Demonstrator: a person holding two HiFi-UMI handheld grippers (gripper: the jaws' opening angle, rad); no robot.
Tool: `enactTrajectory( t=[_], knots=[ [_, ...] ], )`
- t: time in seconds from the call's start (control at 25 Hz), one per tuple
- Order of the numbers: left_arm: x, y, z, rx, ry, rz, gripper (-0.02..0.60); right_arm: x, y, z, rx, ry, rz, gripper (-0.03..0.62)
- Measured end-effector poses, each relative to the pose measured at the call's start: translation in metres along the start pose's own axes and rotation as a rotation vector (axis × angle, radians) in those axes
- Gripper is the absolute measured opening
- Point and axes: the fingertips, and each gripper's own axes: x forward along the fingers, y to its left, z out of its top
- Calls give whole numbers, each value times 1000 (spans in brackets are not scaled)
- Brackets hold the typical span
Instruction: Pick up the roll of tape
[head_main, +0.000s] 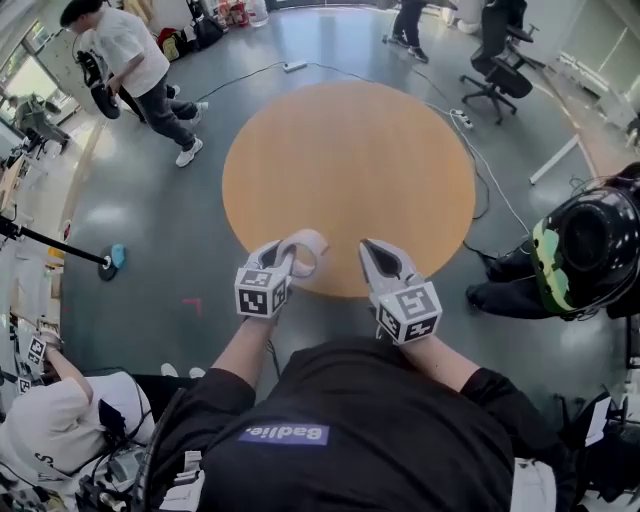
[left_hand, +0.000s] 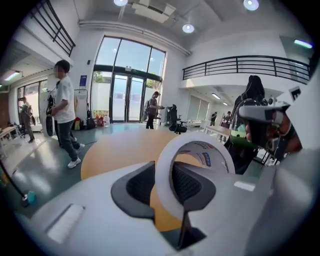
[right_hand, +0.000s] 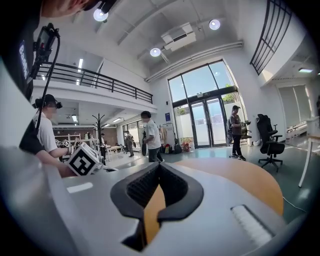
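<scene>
While the right claw (right_hand: 159, 169) is closed empty, the left claw (left_hand: 164, 171) pinches the roll of tape (left_hand: 195, 140) between its jaws

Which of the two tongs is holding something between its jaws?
The left tongs: its jaws are clamped on the band of the white roll of tape. The right tongs has its jaw tips together, with nothing between them.

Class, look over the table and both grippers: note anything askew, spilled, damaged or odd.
Nothing stands out. The roll of tape is intact, its wall pinched in the left gripper; the table shows no spill or damage.
</scene>
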Motion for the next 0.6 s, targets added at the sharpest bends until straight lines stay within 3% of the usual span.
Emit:
enactTrajectory(
  t=[0.6],
  knots=[
    [-70,-88,118,127,-349,-112,112,-23,-9,11,2,-57,-65,5]
  ],
)
